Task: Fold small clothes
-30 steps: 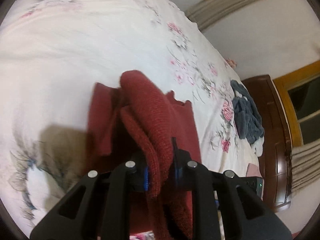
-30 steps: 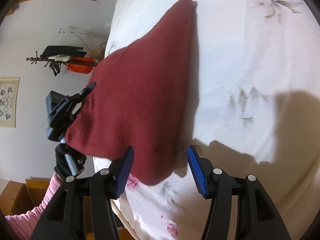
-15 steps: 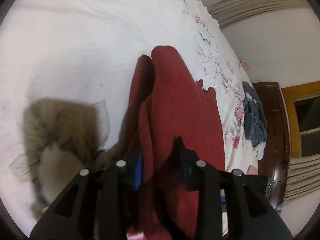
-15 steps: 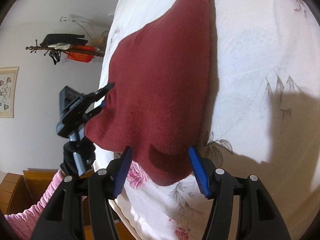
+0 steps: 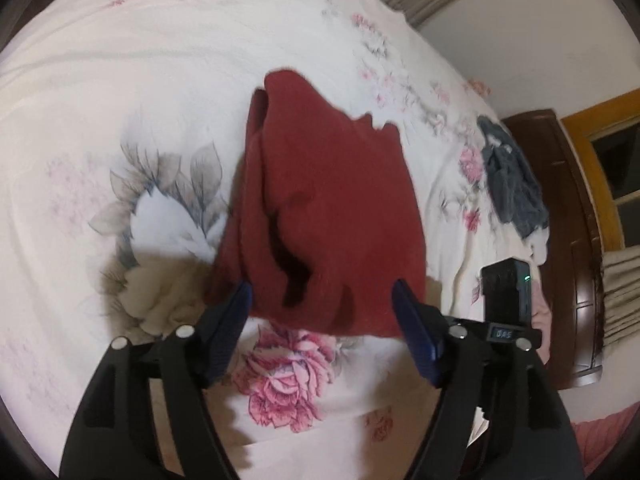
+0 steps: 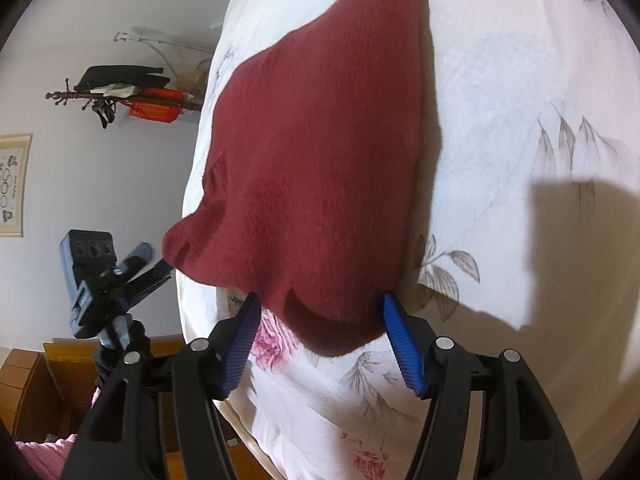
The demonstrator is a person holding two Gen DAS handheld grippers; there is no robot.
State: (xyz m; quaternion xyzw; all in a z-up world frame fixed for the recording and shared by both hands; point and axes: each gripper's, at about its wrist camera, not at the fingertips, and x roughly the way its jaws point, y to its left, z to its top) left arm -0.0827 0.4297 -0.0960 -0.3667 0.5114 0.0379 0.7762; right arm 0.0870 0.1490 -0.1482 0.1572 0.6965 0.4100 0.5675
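Both tools (image 5: 322,308) (image 6: 318,314) spread-jawed beside red sweater (image 5: 332,208)

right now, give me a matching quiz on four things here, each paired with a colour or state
Things:
1. knit garment
2. left gripper
3. crumpled cloth
4. bedsheet

Descriptions:
A. white with flower print
B. dark red, folded over on itself
C. grey-blue, lying near the headboard
D. open, holding nothing

Pairs: 1-B, 2-D, 3-C, 4-A
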